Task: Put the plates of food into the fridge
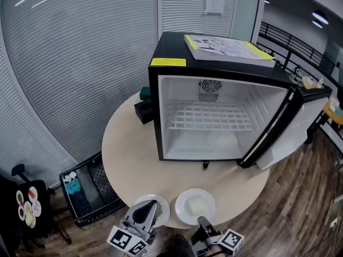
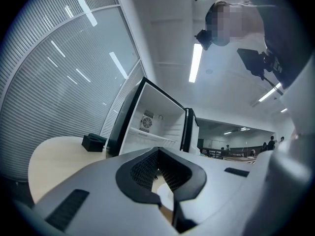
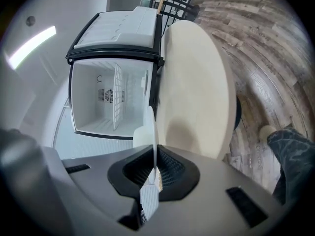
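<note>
Round beige table (image 1: 128, 159), frosted ribbed walls (image 1: 69, 63), wood-plank floor (image 1: 300, 208), ceiling strip lights (image 2: 195, 63)

The bottom edge of your head view cuts off both the left gripper (image 1: 143, 214) and the right gripper (image 1: 202, 223). The left one covers part of the left plate (image 1: 163, 208), so its food is unclear. In the right gripper view, the right plate (image 3: 154, 132) shows edge-on, hiding its food. Print on the booklet (image 1: 228, 48) atop the fridge (image 1: 171, 47) is too small to read.
</note>
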### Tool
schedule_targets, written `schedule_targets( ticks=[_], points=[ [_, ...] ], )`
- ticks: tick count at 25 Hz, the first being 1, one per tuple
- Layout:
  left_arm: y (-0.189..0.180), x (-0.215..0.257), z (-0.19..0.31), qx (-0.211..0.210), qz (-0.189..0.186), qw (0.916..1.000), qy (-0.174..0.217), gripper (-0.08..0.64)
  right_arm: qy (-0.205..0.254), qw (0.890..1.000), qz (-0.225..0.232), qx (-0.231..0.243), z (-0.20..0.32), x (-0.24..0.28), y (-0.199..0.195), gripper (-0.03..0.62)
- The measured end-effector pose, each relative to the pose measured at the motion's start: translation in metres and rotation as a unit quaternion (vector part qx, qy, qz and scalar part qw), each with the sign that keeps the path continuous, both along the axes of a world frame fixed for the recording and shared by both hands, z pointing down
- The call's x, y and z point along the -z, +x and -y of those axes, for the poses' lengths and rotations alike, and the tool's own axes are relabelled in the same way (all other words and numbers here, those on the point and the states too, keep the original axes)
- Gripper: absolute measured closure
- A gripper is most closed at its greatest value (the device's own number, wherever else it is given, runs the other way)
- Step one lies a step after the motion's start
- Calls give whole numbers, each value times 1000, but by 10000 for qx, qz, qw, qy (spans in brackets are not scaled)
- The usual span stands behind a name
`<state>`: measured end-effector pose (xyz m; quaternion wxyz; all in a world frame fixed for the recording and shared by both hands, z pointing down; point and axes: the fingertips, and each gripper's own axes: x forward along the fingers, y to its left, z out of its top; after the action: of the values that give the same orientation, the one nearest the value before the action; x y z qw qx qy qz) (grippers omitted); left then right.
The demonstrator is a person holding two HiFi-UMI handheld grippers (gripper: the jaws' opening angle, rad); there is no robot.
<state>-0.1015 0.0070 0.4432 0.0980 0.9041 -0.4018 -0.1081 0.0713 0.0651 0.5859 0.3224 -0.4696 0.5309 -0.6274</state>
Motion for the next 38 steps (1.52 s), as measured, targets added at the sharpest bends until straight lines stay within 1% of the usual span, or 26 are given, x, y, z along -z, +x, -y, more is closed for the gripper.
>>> schedule_targets(
  ticks=[5,8,12,17,22,26,33,38],
  points=[
    [-10,21,42,155,-23,9998,149,554,55,10000,-56,16,47,9,3,575],
    [-16,27,73,172,-12,9997,172,554,60,9999,-136,47,83,12,4,575],
    [-21,26,112,223,118,9995,165,554,107,9997,-201,89,130,15,6,575],
    [-28,25,158,415,255,9986,199,554,212,9994,-260,129,181,20,7,575],
    [-29,23,195,668,250,9972,242,554,190,9987,-408,255,220,21,14,575],
    [-35,15,220,856,241,9958,230,554,189,9982,-465,337,246,21,10,575],
    [-24,9,254,703,284,9969,222,554,47,9973,-640,351,275,19,5,575],
    [-14,10,274,515,266,9981,225,554,-163,9930,-1084,429,294,21,4,575]
  ],
)
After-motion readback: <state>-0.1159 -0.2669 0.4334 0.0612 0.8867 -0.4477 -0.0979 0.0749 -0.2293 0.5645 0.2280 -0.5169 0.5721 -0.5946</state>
